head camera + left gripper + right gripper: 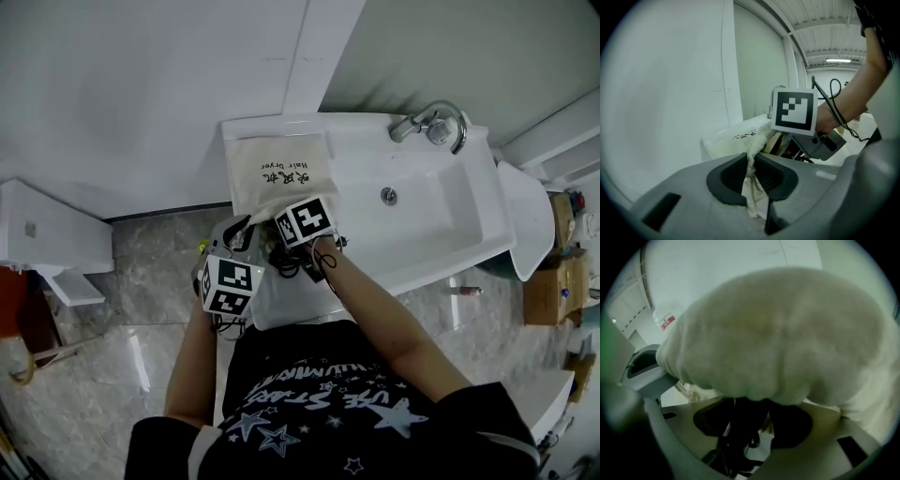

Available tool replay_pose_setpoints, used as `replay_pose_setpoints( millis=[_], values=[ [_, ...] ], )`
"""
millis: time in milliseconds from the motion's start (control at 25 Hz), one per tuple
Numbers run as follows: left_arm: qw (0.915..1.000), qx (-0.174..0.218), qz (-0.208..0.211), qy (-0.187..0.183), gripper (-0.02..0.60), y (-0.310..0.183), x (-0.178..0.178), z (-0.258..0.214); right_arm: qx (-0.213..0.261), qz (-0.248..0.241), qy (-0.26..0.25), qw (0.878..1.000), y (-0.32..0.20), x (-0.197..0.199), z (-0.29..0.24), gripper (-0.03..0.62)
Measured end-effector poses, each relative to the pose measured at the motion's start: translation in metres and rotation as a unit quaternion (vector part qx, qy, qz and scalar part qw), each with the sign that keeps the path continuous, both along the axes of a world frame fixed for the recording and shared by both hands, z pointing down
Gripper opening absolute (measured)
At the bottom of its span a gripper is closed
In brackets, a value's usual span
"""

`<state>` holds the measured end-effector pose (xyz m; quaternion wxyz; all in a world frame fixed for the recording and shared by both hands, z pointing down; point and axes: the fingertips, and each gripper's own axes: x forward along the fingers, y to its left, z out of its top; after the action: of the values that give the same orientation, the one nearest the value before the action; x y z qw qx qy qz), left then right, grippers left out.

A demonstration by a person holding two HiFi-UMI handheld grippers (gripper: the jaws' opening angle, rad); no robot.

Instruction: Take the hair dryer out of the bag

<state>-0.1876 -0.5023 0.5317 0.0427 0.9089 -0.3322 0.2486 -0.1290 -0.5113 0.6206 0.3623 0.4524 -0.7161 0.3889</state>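
Observation:
A cream cloth bag [278, 171] printed "Hair Dryer" lies on the left part of the white counter, its mouth towards me. My left gripper [751, 165] is shut on a fold of the bag's [757, 140] rim; its marker cube [231, 285] shows below the bag. My right gripper [749, 420] points steeply down into the mouth, under the cube [305, 220], with bag cloth [778, 333] bulging over it. A black part with a cable [742, 430], apparently the hair dryer, stands between its open jaws, with thin light gaps beside it lower down.
The sink basin [427, 211] with a chrome faucet [433, 122] lies right of the bag. A white wall runs behind the counter. A white cabinet [37, 234] stands at the left, cardboard boxes [548, 286] at the right. My body is close against the counter's front edge.

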Motion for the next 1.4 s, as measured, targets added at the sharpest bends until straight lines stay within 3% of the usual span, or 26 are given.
replay_pose_setpoints(
  millis=[120, 240, 640, 1080, 1400],
  values=[
    [1.0000, -0.002, -0.003, 0.005, 0.057, -0.002, -0.003, 0.001, 0.019, -0.035, 0.045, 0.998, -0.004, -0.003, 0.001, 0.238],
    [0.9999, -0.004, -0.008, 0.006, 0.057, -0.004, -0.006, 0.003, 0.015, -0.035, 0.064, 0.997, -0.005, -0.004, 0.003, 0.216],
    [0.9998, -0.003, -0.020, 0.004, 0.057, -0.008, 0.000, 0.004, -0.014, -0.084, -0.018, 0.996, 0.012, 0.000, -0.022, 0.199],
    [0.9978, -0.005, -0.067, -0.005, 0.057, -0.013, -0.007, -0.003, -0.043, -0.257, -0.044, 0.964, 0.085, 0.023, -0.056, 0.199],
    [0.9960, -0.013, -0.086, -0.019, 0.057, -0.006, -0.006, -0.006, -0.054, -0.328, -0.059, 0.941, 0.137, 0.035, -0.081, 0.199]
  ],
)
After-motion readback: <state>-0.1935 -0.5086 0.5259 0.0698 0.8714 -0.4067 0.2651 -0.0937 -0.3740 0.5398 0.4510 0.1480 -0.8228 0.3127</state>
